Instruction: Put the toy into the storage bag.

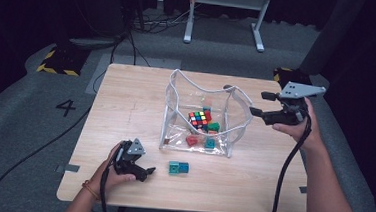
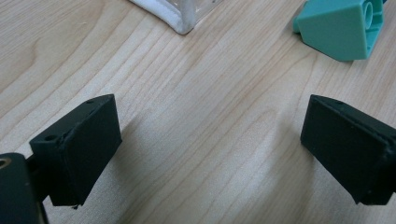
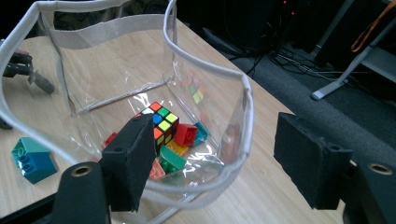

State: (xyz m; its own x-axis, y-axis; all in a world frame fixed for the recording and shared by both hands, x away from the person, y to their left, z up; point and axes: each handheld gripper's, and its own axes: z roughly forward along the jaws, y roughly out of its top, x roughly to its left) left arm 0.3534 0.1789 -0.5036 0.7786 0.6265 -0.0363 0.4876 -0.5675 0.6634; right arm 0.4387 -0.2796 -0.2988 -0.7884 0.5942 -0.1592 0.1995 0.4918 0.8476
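Putting toy blocks into a see-through bag, with two blocks waiting outside.

From the high view: resting the left gripper (image 1: 147,172) low on the table (image 1: 126,96), jaws wide apart and holding nothing, just beside the green and blue blocks (image 1: 178,168); hovering the right gripper (image 1: 257,104) at the far side of the clear bag (image 1: 202,118), jaws apart and empty. From the left gripper view: looking along two open jaws at bare wood, with a green block (image 2: 340,28) up ahead and a bag corner (image 2: 180,16) near it. From the right gripper view: peeking over the bag rim (image 3: 205,70) at a colour cube (image 3: 157,122) and small blocks (image 3: 184,135) inside. Probably between drops now; next, likely reaching for the blocks outside, pinching gently, lifting over the rim.
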